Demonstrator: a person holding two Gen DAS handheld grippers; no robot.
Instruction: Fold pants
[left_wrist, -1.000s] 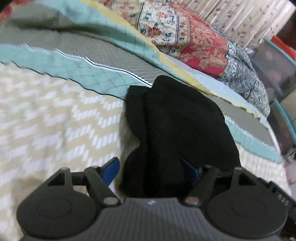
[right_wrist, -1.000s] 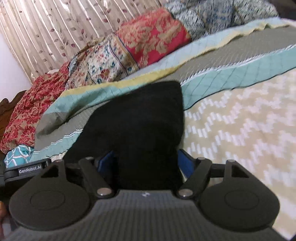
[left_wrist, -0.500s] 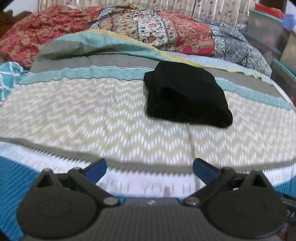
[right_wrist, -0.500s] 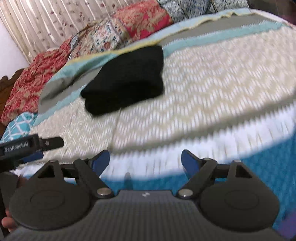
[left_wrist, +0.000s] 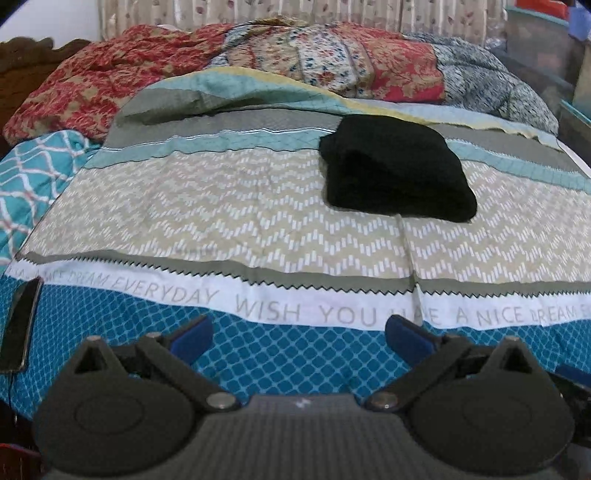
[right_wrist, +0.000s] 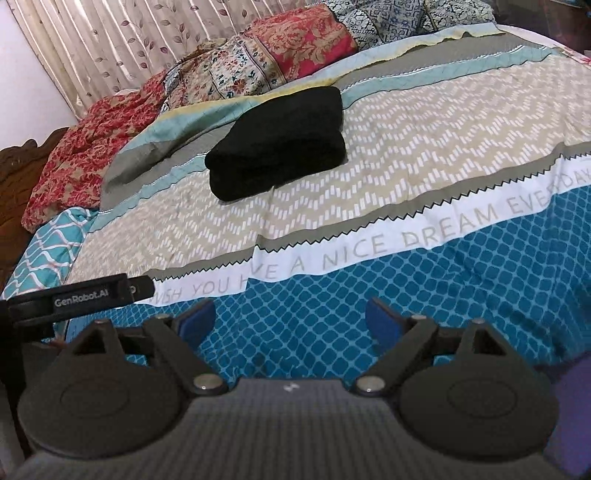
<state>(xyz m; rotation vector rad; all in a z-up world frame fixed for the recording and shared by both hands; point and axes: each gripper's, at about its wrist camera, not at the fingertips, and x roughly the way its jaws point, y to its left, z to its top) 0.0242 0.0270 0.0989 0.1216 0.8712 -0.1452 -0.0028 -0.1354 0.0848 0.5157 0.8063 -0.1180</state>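
The black pants (left_wrist: 395, 173) lie folded into a compact bundle on the patterned bedspread (left_wrist: 221, 206), far from both grippers. They also show in the right wrist view (right_wrist: 280, 142). My left gripper (left_wrist: 297, 338) is open and empty over the blue front part of the bed. My right gripper (right_wrist: 290, 323) is open and empty, also over the blue part. The left gripper's body (right_wrist: 79, 297) shows at the left edge of the right wrist view.
A dark phone (left_wrist: 20, 326) lies at the bed's left front edge. Red and floral quilts (left_wrist: 332, 66) are piled at the back by the curtain (right_wrist: 122, 40). A teal patterned cloth (left_wrist: 33, 173) lies at the left. Storage boxes (left_wrist: 546, 44) stand at the right.
Both grippers let go of the folded pants and pulled back toward the bed's front edge. The pants stay where they were laid.
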